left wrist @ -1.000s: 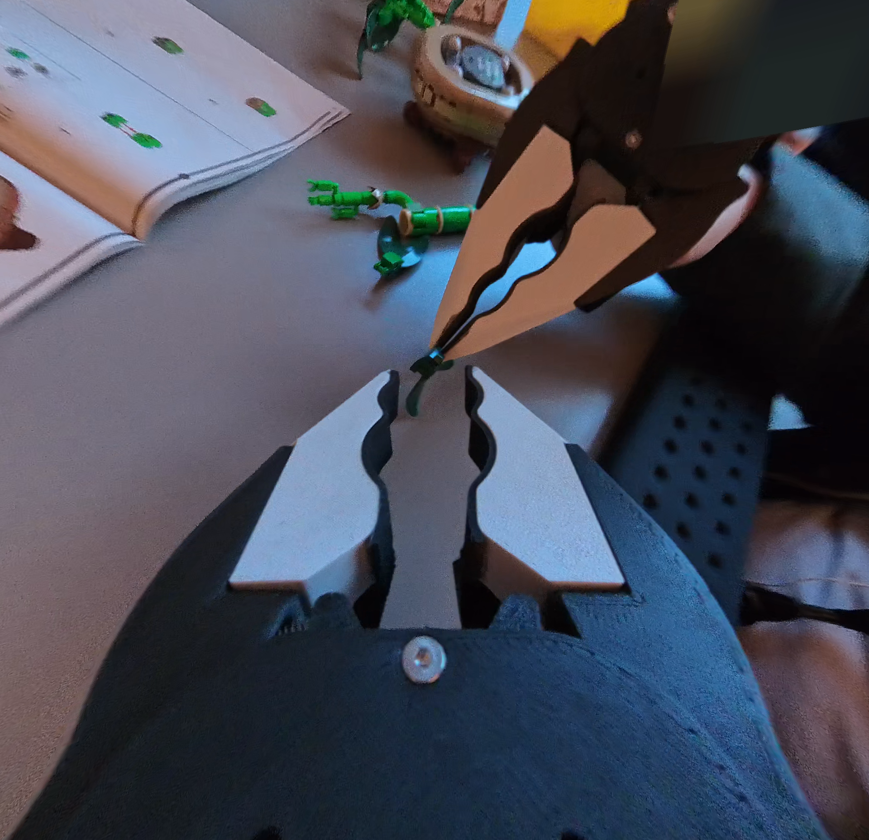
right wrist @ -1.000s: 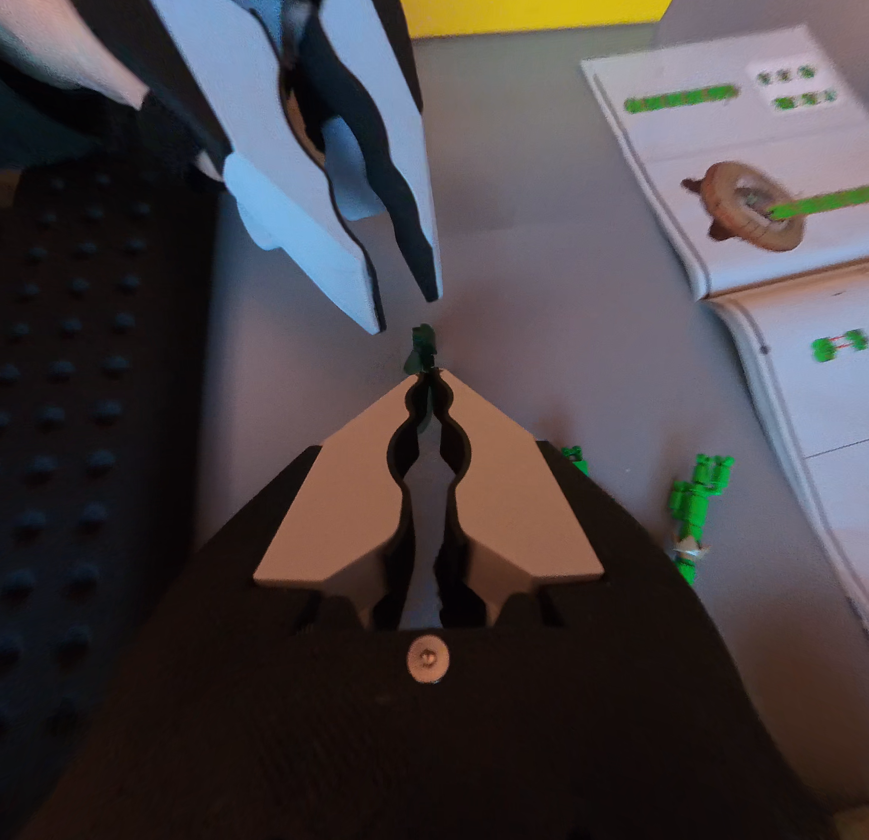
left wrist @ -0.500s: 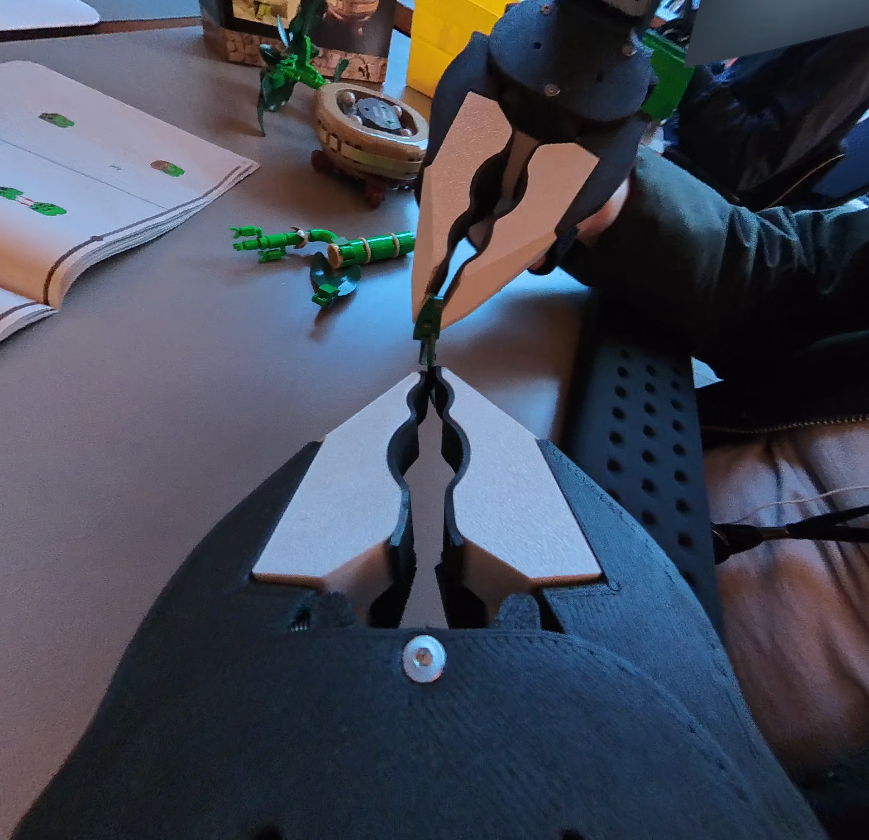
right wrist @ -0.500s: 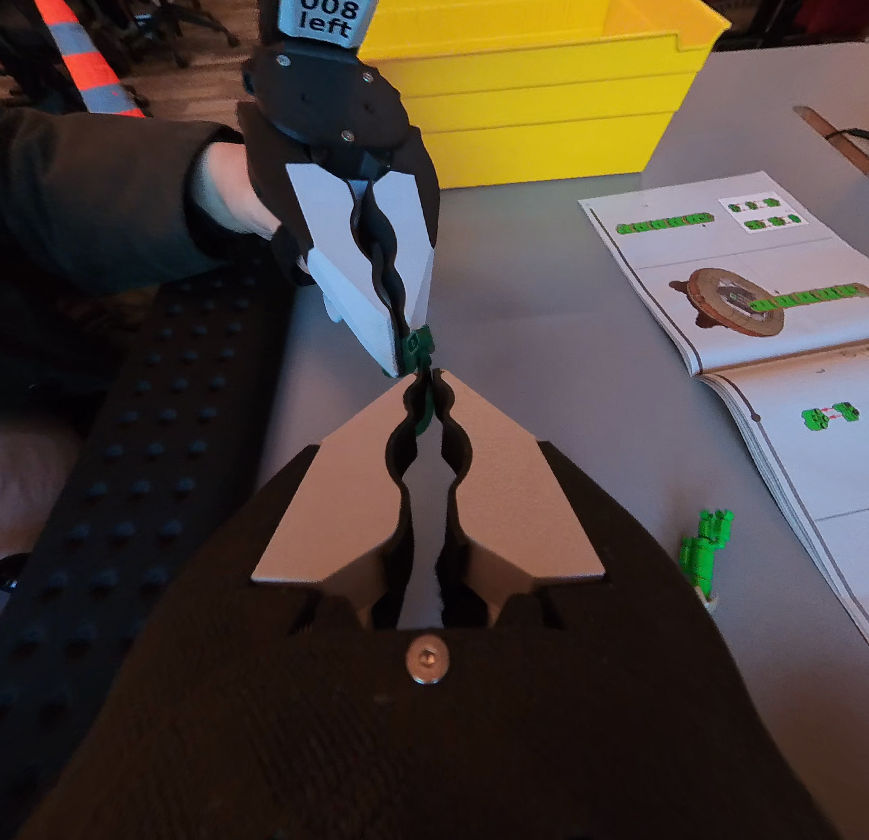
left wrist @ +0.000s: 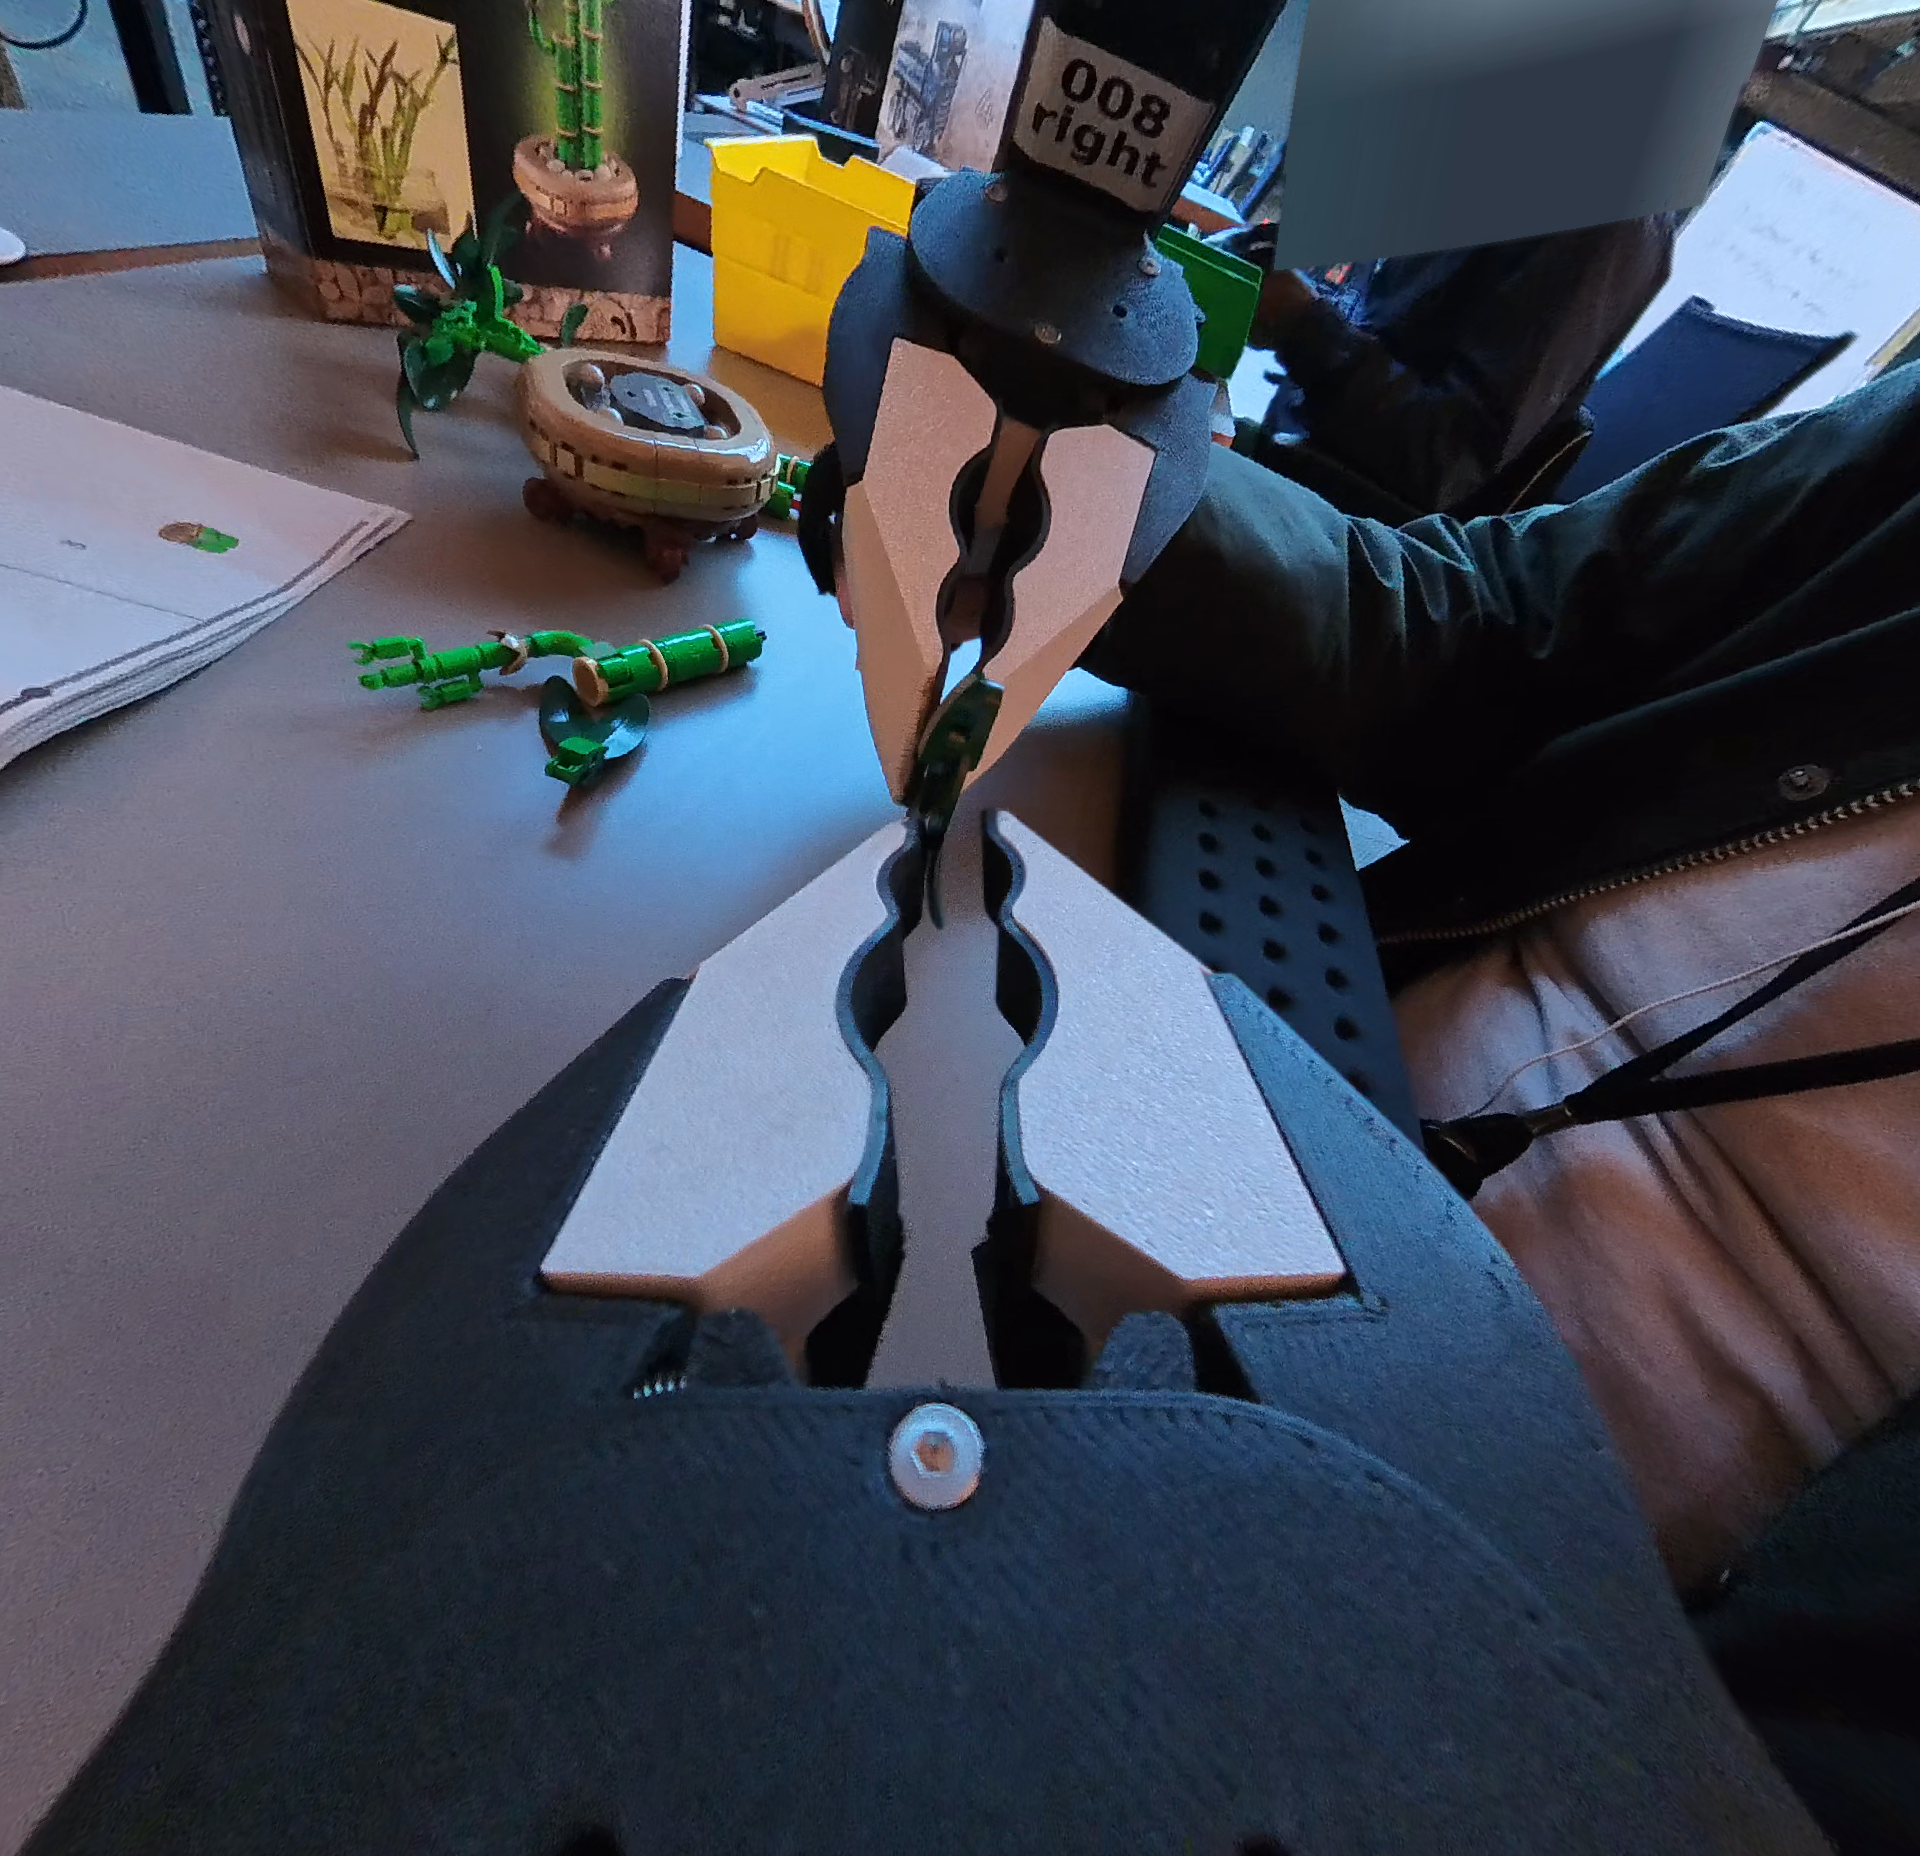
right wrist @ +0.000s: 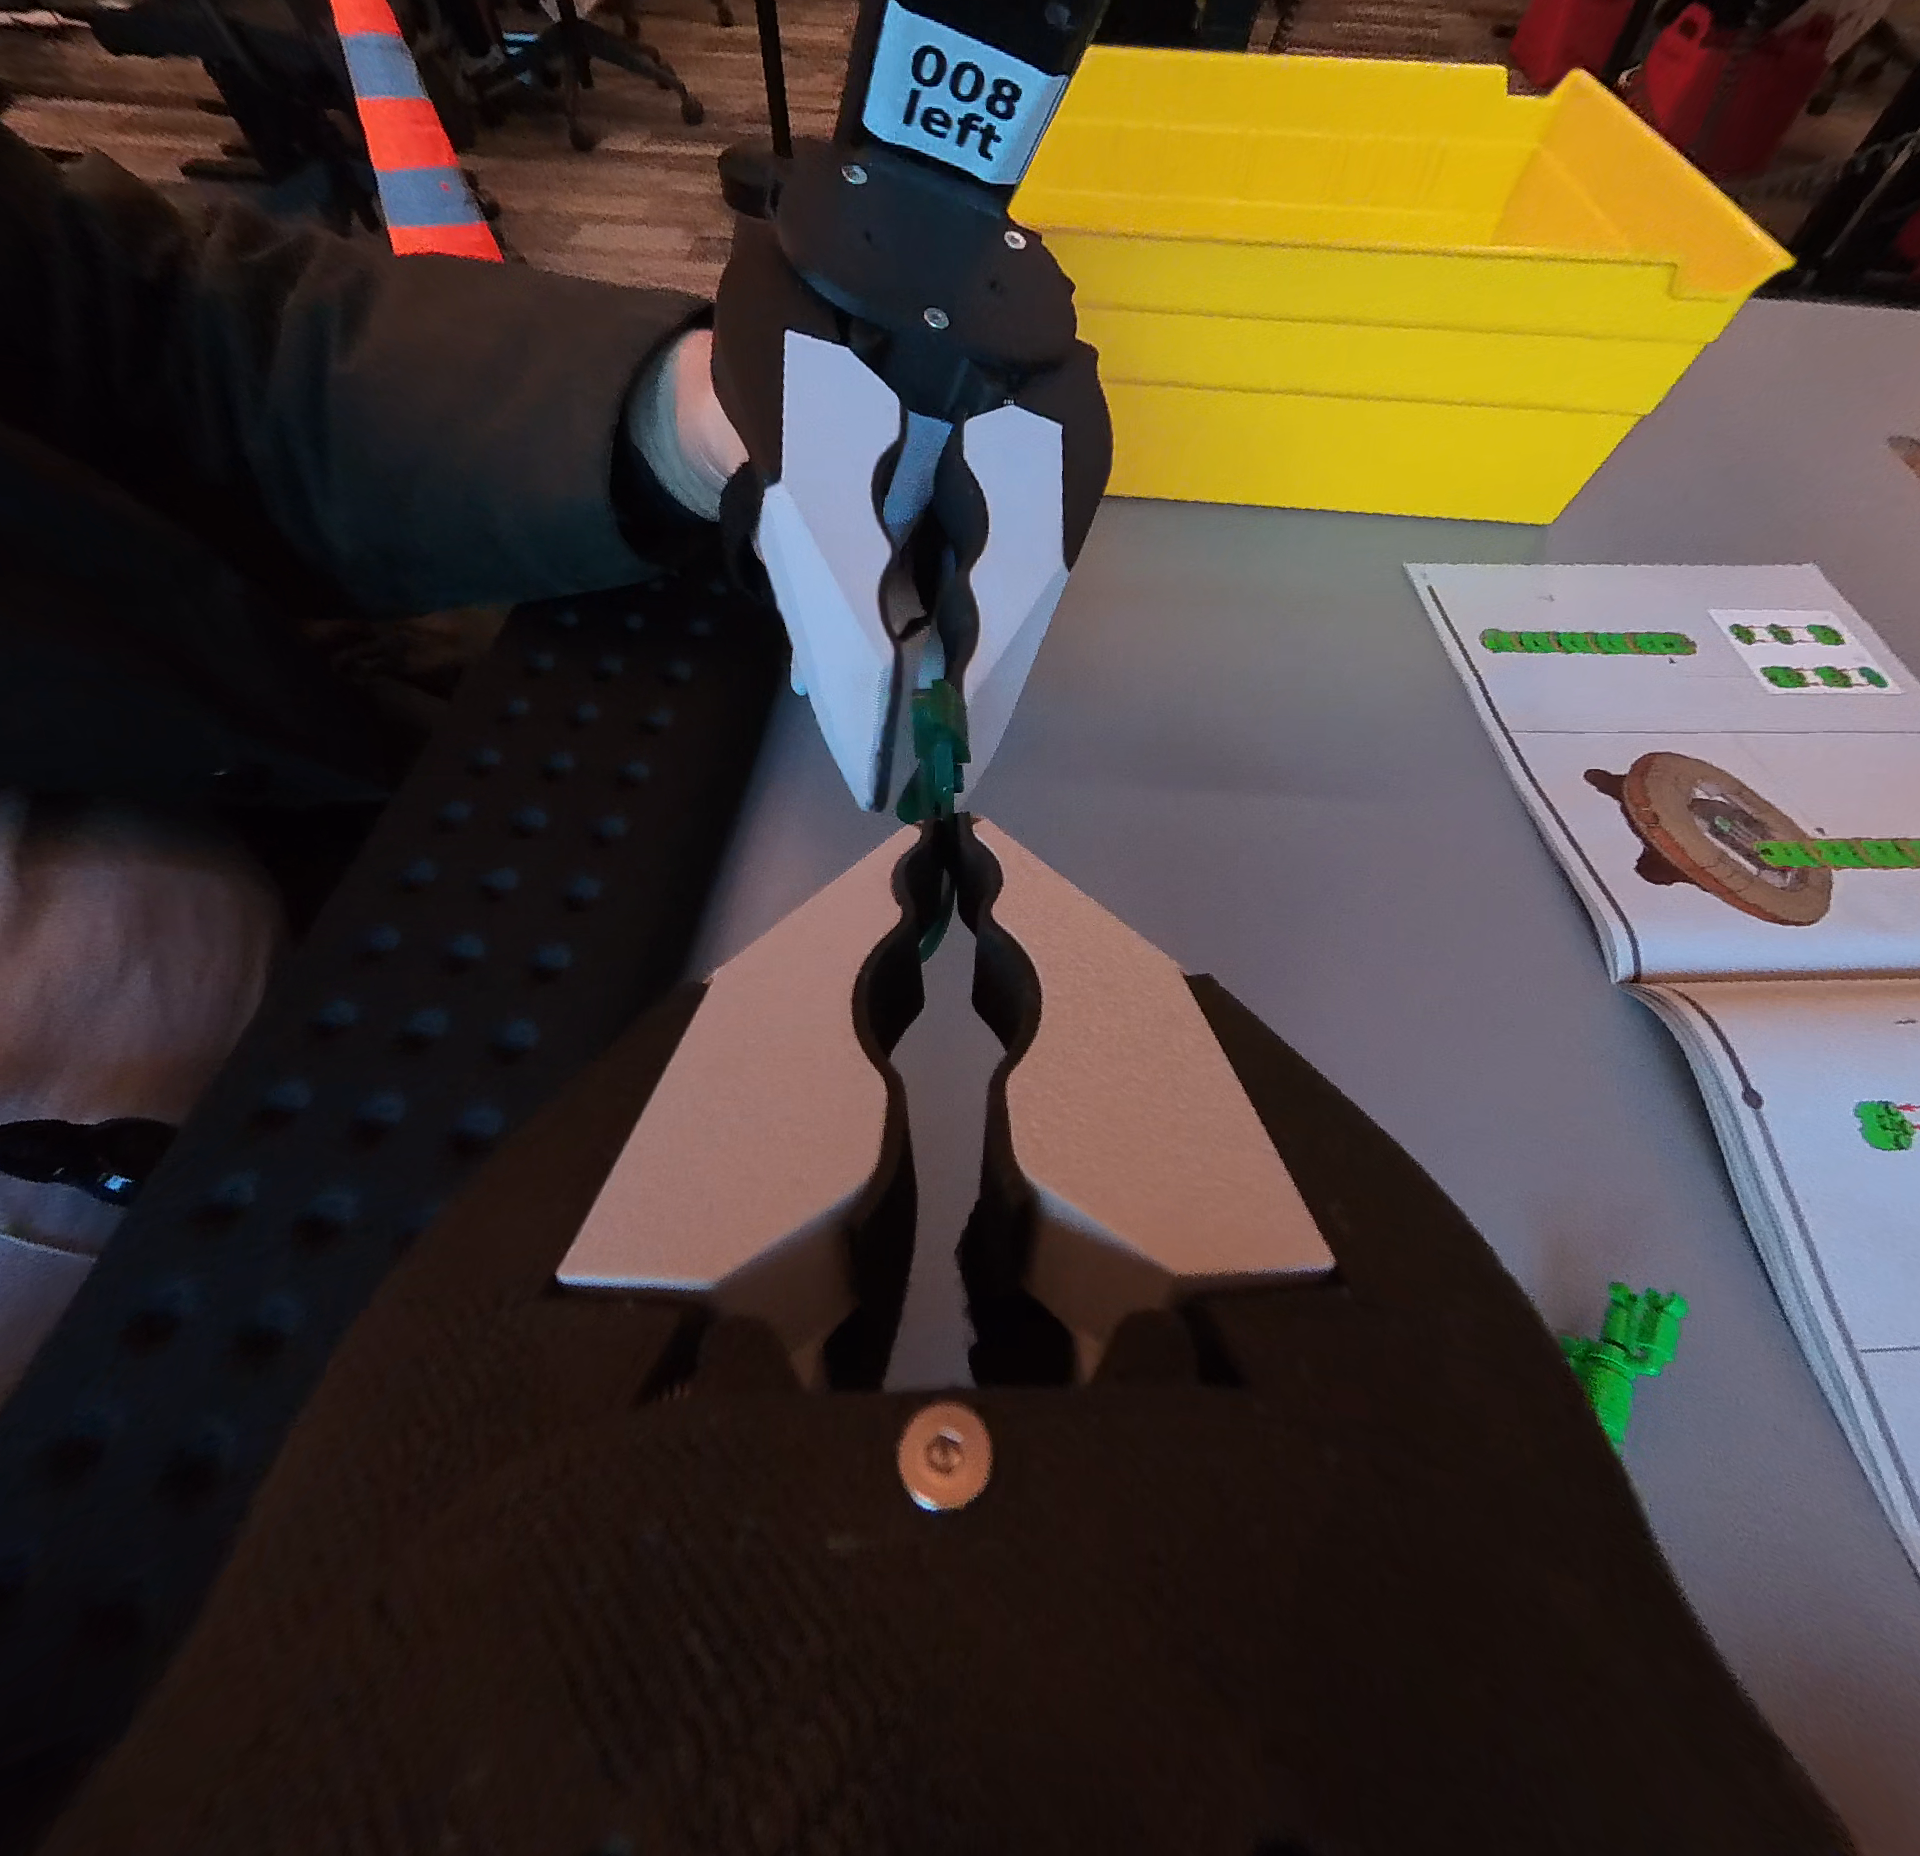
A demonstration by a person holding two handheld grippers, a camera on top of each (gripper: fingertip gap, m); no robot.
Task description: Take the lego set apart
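Note:
A small green lego piece with a dark green leaf (left wrist: 951, 736) hangs in the air above the grey table (left wrist: 260, 923), between the two gripper tips. My right gripper (right wrist: 940, 827) is shut on the dark leaf end (right wrist: 932, 923). In the left wrist view it (left wrist: 940, 757) points down with the piece at its tips. My left gripper (left wrist: 956, 827) has its jaws a little apart. The leaf stem lies against its left finger only. In the right wrist view the brighter green end (right wrist: 940, 736) sits at the left gripper's (right wrist: 925, 783) tips.
A green bamboo stalk section with a leaf (left wrist: 582, 663), a tan lego pot (left wrist: 644, 450) and a leafy sprig (left wrist: 457, 336) lie behind, before the set's box (left wrist: 457, 113). An open instruction booklet (right wrist: 1714, 767), a yellow bin (right wrist: 1351, 279), a loose green piece (right wrist: 1626, 1365) and a black studded mat (right wrist: 468, 923) surround the grippers. Less than 4 cm separates the two grippers' tips. The loose green piece (right wrist: 1626, 1365) is about 20 cm from both grippers' fingertips.
My left gripper closed on the piece, then its jaws parted slightly. Both grippers rose from the table. My right gripper stayed shut on the piece.

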